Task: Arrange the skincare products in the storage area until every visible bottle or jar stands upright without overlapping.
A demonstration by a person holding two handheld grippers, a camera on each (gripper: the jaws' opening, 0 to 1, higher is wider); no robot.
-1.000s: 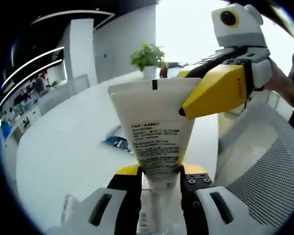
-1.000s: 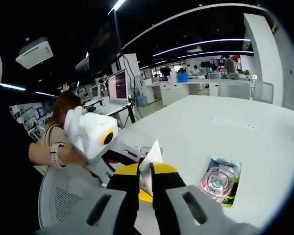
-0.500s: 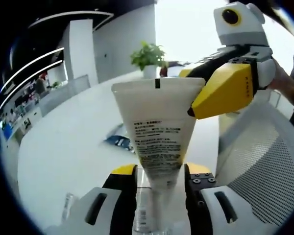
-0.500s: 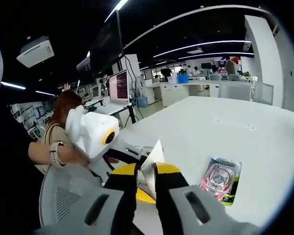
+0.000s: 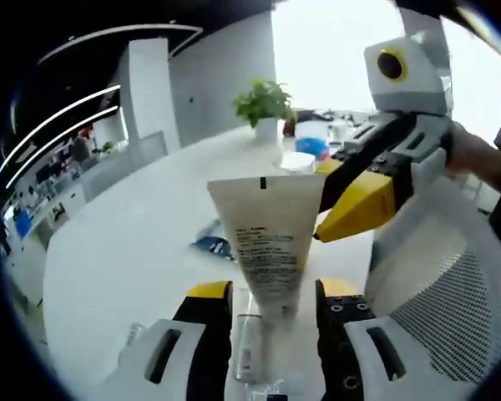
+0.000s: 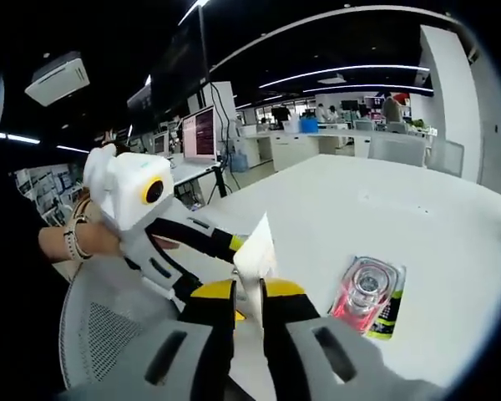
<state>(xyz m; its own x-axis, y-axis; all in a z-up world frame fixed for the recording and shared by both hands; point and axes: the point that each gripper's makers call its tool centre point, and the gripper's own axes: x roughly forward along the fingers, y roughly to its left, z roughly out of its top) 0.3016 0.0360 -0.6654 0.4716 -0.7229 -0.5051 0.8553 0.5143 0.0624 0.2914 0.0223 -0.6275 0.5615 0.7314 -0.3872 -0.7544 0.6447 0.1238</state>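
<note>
The white tabletop [image 5: 125, 259] spreads wide beneath everything, with a mesh chair back [image 5: 451, 309] beside it. Above the tabletop, a white cream tube [image 5: 267, 238] stands with its crimped flat end up. The left tongs [image 5: 267, 322] are closed narrowly on the tube's lower neck. The right tongs [image 6: 249, 296] pinch the tube's upper corner, jaws nearly together. On the tabletop beyond the tube lies a pink blister pack [image 6: 369, 296], and a potted plant [image 5: 265, 107] stands farther off.
</note>
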